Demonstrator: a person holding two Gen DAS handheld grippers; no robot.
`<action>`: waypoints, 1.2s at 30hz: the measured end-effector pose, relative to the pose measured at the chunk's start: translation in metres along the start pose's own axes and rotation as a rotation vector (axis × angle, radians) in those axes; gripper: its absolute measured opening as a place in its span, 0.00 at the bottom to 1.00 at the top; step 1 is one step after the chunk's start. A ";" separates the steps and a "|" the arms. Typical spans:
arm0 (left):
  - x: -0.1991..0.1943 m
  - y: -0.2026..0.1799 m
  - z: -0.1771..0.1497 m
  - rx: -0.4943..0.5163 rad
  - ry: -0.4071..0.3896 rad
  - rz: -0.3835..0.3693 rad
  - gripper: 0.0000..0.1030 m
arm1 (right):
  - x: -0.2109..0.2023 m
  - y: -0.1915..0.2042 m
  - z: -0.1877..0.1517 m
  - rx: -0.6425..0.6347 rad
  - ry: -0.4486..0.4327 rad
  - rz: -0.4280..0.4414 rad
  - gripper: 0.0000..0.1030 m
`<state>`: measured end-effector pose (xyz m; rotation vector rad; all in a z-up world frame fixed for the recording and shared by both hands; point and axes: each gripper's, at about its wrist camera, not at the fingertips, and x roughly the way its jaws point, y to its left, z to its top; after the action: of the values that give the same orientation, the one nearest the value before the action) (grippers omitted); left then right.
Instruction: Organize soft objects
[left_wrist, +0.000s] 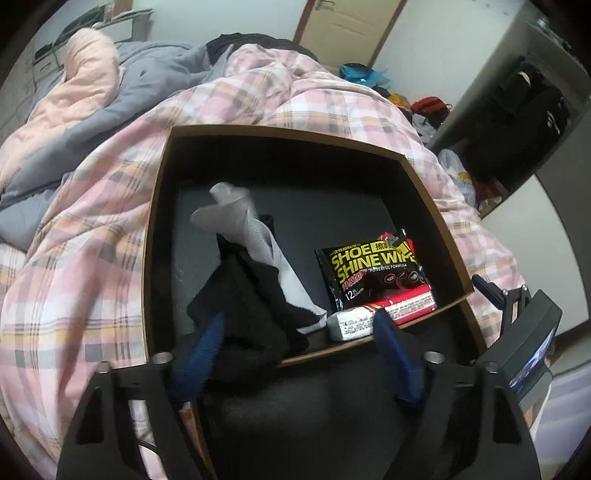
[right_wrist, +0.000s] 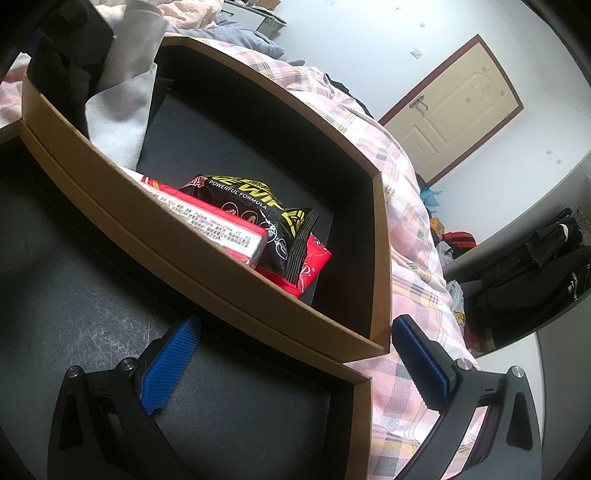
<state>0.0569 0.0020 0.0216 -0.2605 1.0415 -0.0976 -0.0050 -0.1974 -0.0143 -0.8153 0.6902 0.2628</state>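
Both tongs stand with their blue ribbed pads apart. Between the spread fingers of the left gripper (left_wrist: 299, 325) lies a bundle of soft cloth, a black fabric piece (left_wrist: 251, 317) bunched with a grey and white sock (left_wrist: 255, 229); the left pad touches the black fabric at its edge, but the right pad stands clear of it, so nothing is clamped. This bundle sits in the near left part of a brown cardboard box with a black lining (left_wrist: 159, 206), leaning over the near wall.

To its right, in the near right corner of the same box, lies a black and yellow packet printed "SHOE SHINE WIPES" (left_wrist: 373, 273), resting on a red and white flat pack (left_wrist: 410, 302), with a small white wrapped block (left_wrist: 351, 325) just beside the bundle.

Outside the box, the right gripper (right_wrist: 295, 354) hovers open and empty over the corner where the box meets a shallow brown lid with a black inside (right_wrist: 347, 376), which lies against the box's near wall.

All of it rests on a pink plaid quilt (left_wrist: 85, 236) over a bed, with a cream door (right_wrist: 454, 110) beyond.
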 end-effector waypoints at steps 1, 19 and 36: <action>-0.002 -0.001 0.001 0.003 -0.010 0.001 0.70 | 0.000 0.000 0.000 0.000 0.000 -0.001 0.99; -0.037 0.005 0.013 -0.030 -0.090 -0.020 0.62 | -0.001 0.001 0.000 0.000 0.000 0.000 0.99; 0.005 0.019 0.039 -0.095 -0.014 0.099 0.62 | -0.001 0.001 0.000 0.001 0.000 0.001 0.99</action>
<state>0.0924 0.0259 0.0307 -0.2950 1.0448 0.0430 -0.0058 -0.1970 -0.0142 -0.8145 0.6903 0.2632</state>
